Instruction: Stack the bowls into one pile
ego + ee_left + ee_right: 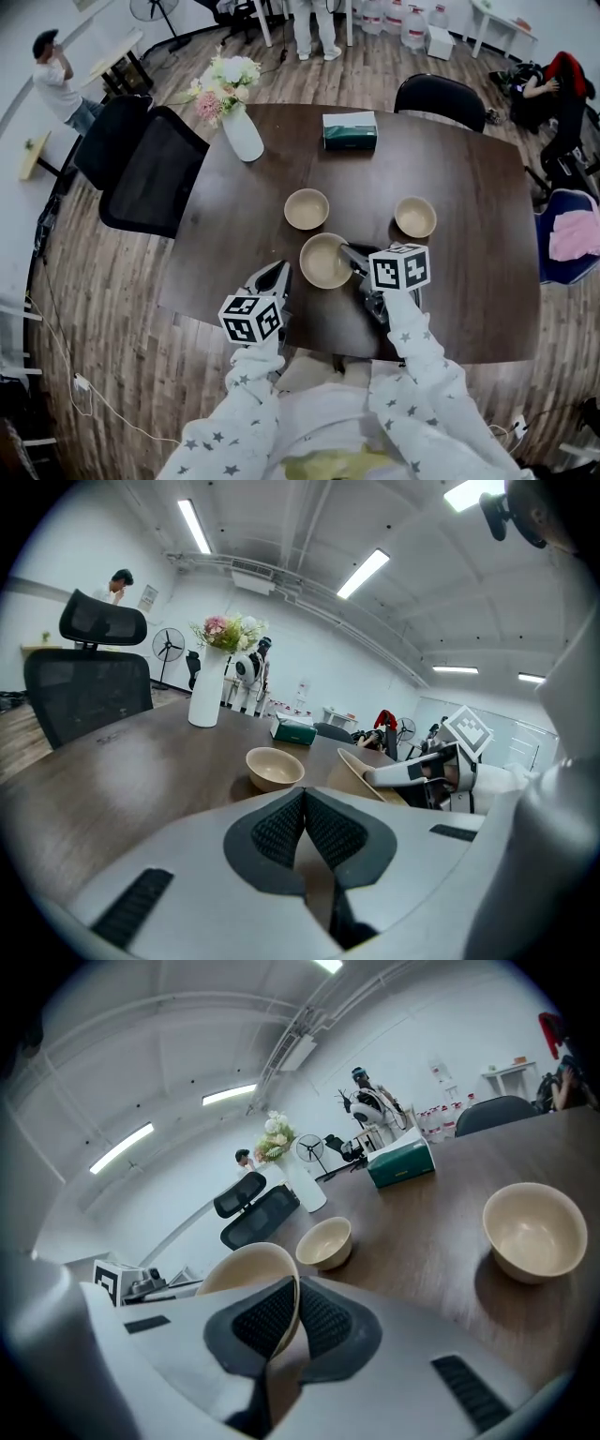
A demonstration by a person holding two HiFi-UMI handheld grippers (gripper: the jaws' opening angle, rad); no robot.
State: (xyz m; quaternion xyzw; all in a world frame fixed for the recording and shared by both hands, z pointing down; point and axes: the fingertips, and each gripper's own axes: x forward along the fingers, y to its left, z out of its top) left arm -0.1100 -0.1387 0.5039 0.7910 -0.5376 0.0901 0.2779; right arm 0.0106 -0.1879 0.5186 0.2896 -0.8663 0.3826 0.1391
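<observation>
Three beige bowls are on the dark wooden table (469, 281). My right gripper (350, 256) is shut on the right rim of the nearest bowl (323, 261), which is tilted and raised off the table. In the right gripper view the pads (267, 1321) pinch that bowl's wall (246, 1267). A second bowl (307, 208) stands just beyond it, and a third bowl (415, 217) stands to the right. My left gripper (280, 272) hovers left of the held bowl, shut and empty. Its pads (281, 829) touch in the left gripper view, with the held bowl (359, 775) ahead on the right.
A white vase of flowers (242, 131) and a green tissue box (350, 129) stand at the table's far side. Black office chairs (145, 173) stand at the left, and another chair (441, 94) at the far edge. People are in the background.
</observation>
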